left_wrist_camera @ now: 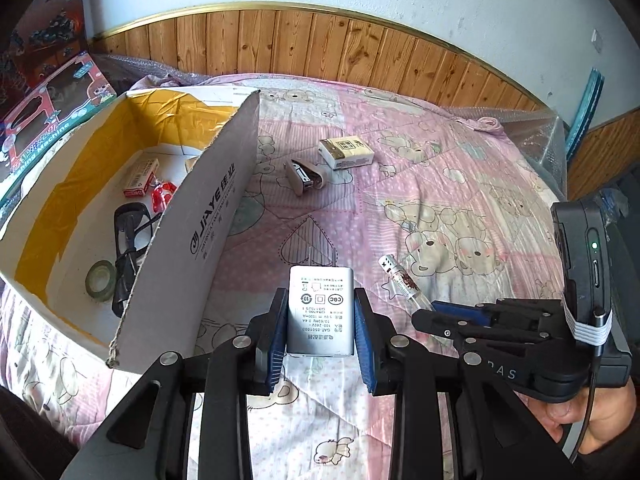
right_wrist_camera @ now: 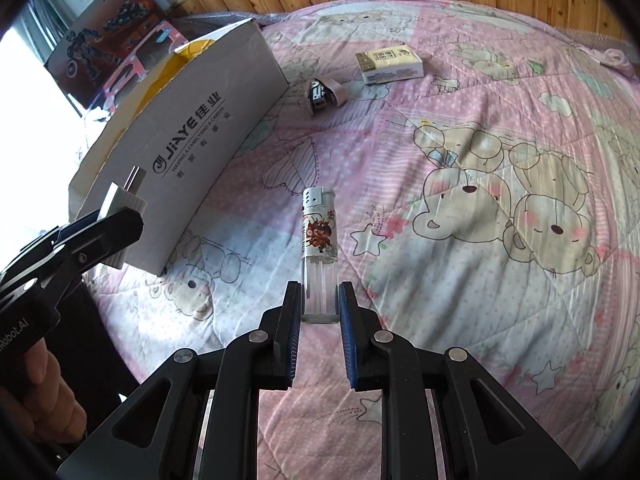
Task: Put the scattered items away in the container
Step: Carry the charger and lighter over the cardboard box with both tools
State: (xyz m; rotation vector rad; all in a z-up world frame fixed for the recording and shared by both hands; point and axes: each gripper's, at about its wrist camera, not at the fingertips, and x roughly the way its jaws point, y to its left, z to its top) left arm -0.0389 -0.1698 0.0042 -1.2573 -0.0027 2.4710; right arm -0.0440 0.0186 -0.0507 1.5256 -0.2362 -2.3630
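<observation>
My left gripper (left_wrist_camera: 320, 300) is shut on a white power adapter (left_wrist_camera: 320, 312), held prongs forward just right of the cardboard box (left_wrist_camera: 208, 216). In the right wrist view the adapter (right_wrist_camera: 124, 200) sits against that box's printed wall (right_wrist_camera: 192, 132). My right gripper (right_wrist_camera: 319, 292) is shut on the clear base of a lighter (right_wrist_camera: 319, 232) with a cartoon label, above the quilt. The box holds a red packet (left_wrist_camera: 140, 178), a red item (left_wrist_camera: 162, 196), a black cable (left_wrist_camera: 128, 240) and a green tape roll (left_wrist_camera: 100, 280). A stapler-like object (right_wrist_camera: 324, 94) and a cream packet (right_wrist_camera: 390, 65) lie on the quilt farther off.
A pink cartoon quilt (right_wrist_camera: 480, 160) covers the bed. Toy boxes (left_wrist_camera: 48, 120) lean at the far left behind the box. Wood panelling (left_wrist_camera: 320, 44) backs the bed, with bubble wrap (left_wrist_camera: 540, 128) along the far right edge. A hand (left_wrist_camera: 580, 420) holds the right gripper's handle.
</observation>
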